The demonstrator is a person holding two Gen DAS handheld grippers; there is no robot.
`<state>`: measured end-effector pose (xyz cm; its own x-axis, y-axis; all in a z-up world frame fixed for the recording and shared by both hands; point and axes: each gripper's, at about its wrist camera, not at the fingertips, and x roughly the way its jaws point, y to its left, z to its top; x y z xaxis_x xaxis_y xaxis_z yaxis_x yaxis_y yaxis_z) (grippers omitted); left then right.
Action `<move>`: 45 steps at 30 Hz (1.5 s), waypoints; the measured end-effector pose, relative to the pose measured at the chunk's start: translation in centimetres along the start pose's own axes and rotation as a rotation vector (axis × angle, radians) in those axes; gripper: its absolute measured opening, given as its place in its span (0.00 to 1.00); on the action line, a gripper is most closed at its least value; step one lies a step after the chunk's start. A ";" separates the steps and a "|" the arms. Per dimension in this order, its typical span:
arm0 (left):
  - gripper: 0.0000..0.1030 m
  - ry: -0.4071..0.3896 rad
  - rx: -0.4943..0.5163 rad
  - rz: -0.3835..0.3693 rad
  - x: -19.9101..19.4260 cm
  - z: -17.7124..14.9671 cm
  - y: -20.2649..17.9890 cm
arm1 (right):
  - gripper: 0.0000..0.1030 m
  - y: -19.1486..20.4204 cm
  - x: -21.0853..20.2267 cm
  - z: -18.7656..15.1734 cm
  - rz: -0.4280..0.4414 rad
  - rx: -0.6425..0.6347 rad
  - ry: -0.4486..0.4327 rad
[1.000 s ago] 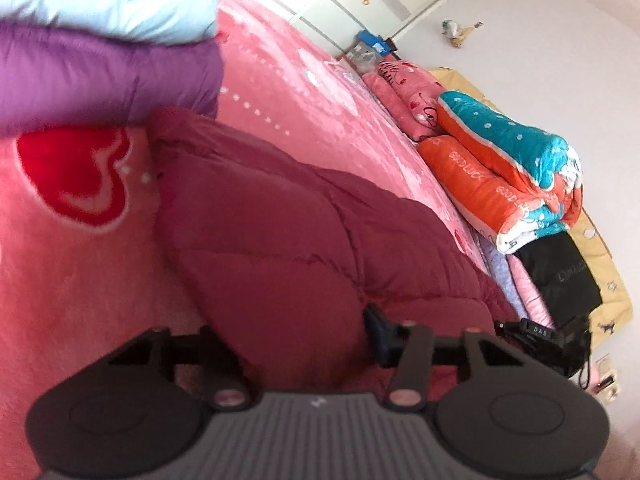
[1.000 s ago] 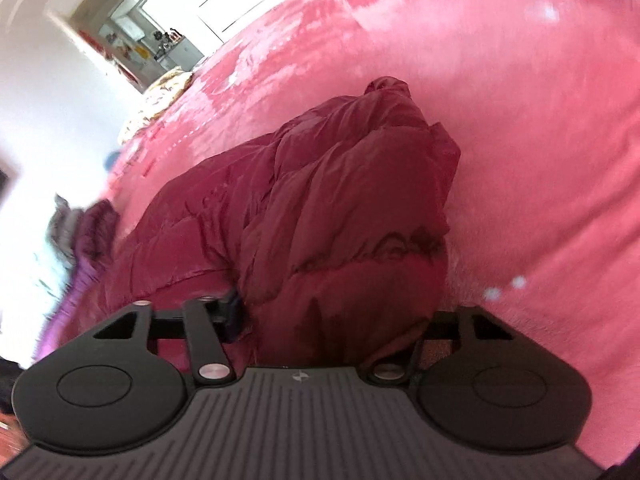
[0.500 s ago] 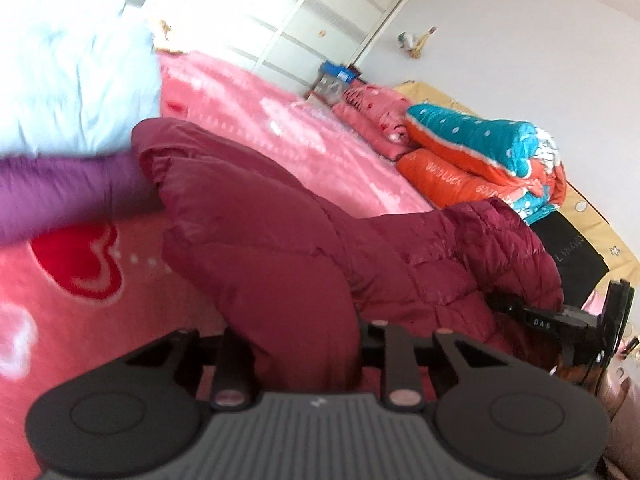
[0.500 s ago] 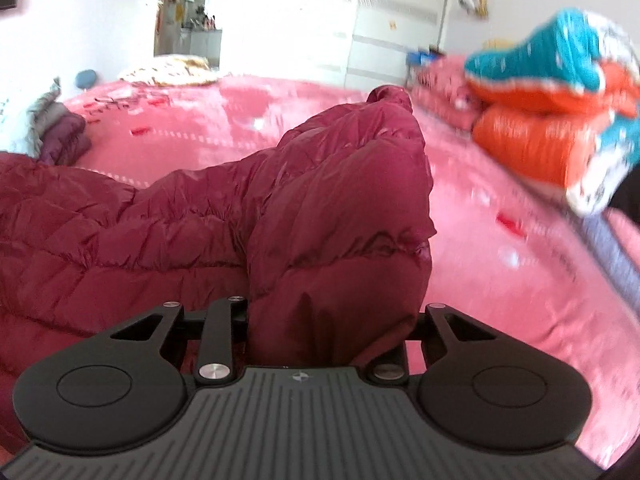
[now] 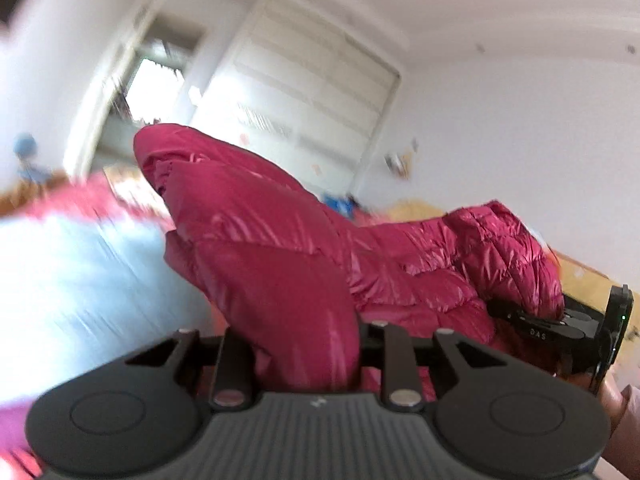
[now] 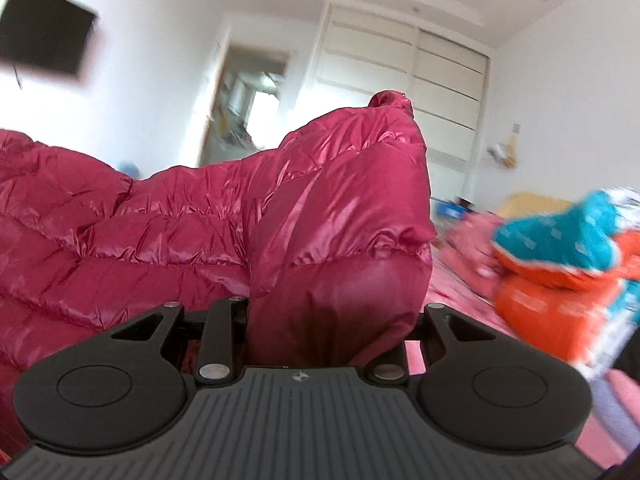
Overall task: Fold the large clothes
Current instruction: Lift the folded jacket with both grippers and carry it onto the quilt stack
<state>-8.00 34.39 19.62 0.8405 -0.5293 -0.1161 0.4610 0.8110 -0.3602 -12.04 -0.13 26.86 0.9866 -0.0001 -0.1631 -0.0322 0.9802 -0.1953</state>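
A shiny crimson puffer jacket (image 5: 260, 232) hangs lifted between both grippers, well above the pink bed. My left gripper (image 5: 306, 344) is shut on one quilted end of it, whose bulk hides the fingertips. In the left wrist view the jacket stretches right to the other gripper (image 5: 560, 328), clamped on its far end. In the right wrist view my right gripper (image 6: 328, 328) is shut on a thick fold of the same jacket (image 6: 320, 216), and the rest drapes away to the left. Both views are level and motion-blurred.
A pale blue quilt (image 5: 80, 288) lies low at the left. An orange and teal folded quilt (image 6: 568, 264) is stacked at the right on the pink bedspread (image 6: 456, 284). White wardrobe doors (image 6: 400, 92), a doorway (image 6: 248, 96) and a wall screen (image 6: 44, 44) stand behind.
Both grippers closed on the jacket's ends and rose with it off the bed, tilting from looking down at the bedspread to looking level across the room.
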 end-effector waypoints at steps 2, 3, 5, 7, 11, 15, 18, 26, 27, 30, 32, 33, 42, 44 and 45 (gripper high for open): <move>0.26 -0.069 0.022 0.053 -1.8 2.1 0.7 | 0.37 0.9 1.6 2.4 0.069 0.035 -0.033; 0.27 -0.105 0.036 0.088 -2.8 3.1 1.2 | 0.37 1.3 2.8 3.4 0.102 0.053 -0.045; 0.28 -0.162 0.075 0.178 -4.2 4.6 2.3 | 0.37 2.6 5.1 5.4 0.177 0.097 -0.072; 0.28 -0.200 0.076 0.254 -5.0 6.2 3.9 | 0.37 4.7 7.9 7.3 0.236 0.120 -0.096; 0.28 -0.194 0.096 0.396 -5.5 9.1 8.0 | 0.37 9.1 13.1 9.9 0.325 0.126 -0.101; 0.29 -0.159 0.026 0.490 -5.6 10.7 14.7 | 0.37 13.3 20.0 10.2 0.415 0.170 -0.031; 0.30 -0.091 -0.037 0.563 -4.0 10.4 19.5 | 0.37 16.3 24.3 8.7 0.440 0.152 0.040; 0.58 0.039 -0.184 0.682 -1.1 7.0 27.0 | 0.74 19.3 31.4 4.9 0.374 0.101 0.233; 0.66 0.033 -0.194 0.702 -1.4 6.9 27.1 | 0.78 18.7 31.6 4.9 0.369 0.111 0.238; 0.88 -0.015 -0.209 0.805 -3.8 7.2 26.8 | 1.00 16.3 32.5 5.5 0.332 0.167 0.223; 0.92 -0.061 -0.228 0.864 -5.8 7.6 26.3 | 1.00 14.4 32.7 6.1 0.328 0.234 0.207; 0.92 -0.088 -0.243 0.889 -6.8 7.8 25.7 | 1.00 13.4 33.7 6.6 0.325 0.273 0.207; 0.99 -0.190 -0.117 1.019 -11.3 7.4 16.4 | 1.00 1.5 23.1 5.5 0.248 0.402 0.028; 0.99 -0.175 -0.098 1.000 -11.9 6.4 13.3 | 1.00 0.5 19.4 4.6 0.246 0.388 0.007; 0.99 -0.165 -0.091 0.990 -12.0 5.9 12.3 | 1.00 0.3 18.0 4.1 0.244 0.379 0.005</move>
<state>-10.74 52.25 22.04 0.8655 0.4189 -0.2745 -0.4837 0.8414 -0.2411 6.33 0.98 27.88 0.9565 0.2404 -0.1655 -0.2024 0.9549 0.2173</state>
